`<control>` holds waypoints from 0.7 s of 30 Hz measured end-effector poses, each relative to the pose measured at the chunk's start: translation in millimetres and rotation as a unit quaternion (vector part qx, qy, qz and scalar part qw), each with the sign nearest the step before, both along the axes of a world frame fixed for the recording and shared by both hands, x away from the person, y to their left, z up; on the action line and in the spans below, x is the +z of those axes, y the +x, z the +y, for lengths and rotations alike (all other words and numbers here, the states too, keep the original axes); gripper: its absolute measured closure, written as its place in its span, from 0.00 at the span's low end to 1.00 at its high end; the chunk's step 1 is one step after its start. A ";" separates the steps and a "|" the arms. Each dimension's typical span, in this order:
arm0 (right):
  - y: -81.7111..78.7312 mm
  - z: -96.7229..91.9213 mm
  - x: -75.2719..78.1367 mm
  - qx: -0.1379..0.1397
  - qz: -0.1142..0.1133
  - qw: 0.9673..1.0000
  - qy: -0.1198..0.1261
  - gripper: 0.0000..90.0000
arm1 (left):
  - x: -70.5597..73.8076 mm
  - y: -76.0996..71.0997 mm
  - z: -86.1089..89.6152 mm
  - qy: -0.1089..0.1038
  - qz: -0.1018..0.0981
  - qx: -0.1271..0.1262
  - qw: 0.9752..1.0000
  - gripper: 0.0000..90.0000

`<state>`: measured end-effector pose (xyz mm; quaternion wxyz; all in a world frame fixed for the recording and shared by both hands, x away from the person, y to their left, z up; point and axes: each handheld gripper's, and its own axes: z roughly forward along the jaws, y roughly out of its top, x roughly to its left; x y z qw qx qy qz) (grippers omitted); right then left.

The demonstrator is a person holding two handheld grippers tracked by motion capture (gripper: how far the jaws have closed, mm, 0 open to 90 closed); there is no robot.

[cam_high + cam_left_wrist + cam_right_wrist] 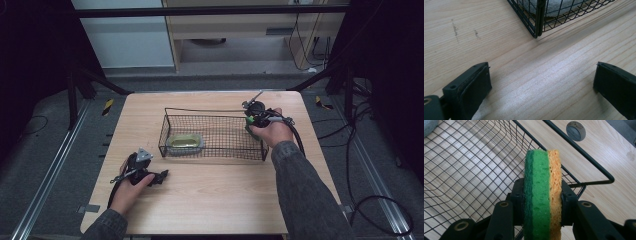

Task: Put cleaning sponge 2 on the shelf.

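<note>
Right tongs [541, 202] clamp the sponge [542, 192] on edge, over the wire basket [474, 170]'s right end — a loose squeeze could drop it outside the rim. Left tongs [541, 82] gape empty on the table [549, 75], basket corner just ahead.

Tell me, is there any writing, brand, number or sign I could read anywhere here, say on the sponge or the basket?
None can be read: the sponge, the wire basket, the wooden table and the round grey disc carry no visible text.
</note>
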<state>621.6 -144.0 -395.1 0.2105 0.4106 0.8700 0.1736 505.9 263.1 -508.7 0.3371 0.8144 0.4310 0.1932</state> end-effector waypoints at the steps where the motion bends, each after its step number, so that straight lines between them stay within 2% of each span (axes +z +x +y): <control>1: 0.5 0.7 -0.9 0.000 0.000 1.000 -0.003 0.72 | 0.0 0.0 0.0 0.000 0.000 0.000 1.000 0.00; 9: 4.5 2.2 -9.2 -0.005 0.003 1.000 -0.007 0.72 | 0.0 0.1 -0.1 0.000 0.000 0.000 1.000 0.00; 11: 5.2 2.1 -11.3 -0.006 0.004 1.000 0.000 0.72 | 0.0 0.2 -0.1 0.000 0.000 0.000 1.000 0.00; 21: 5.3 -0.1 -17.7 -0.012 0.009 1.000 0.003 0.71 | -0.1 0.2 -0.1 0.000 0.000 0.000 1.000 0.00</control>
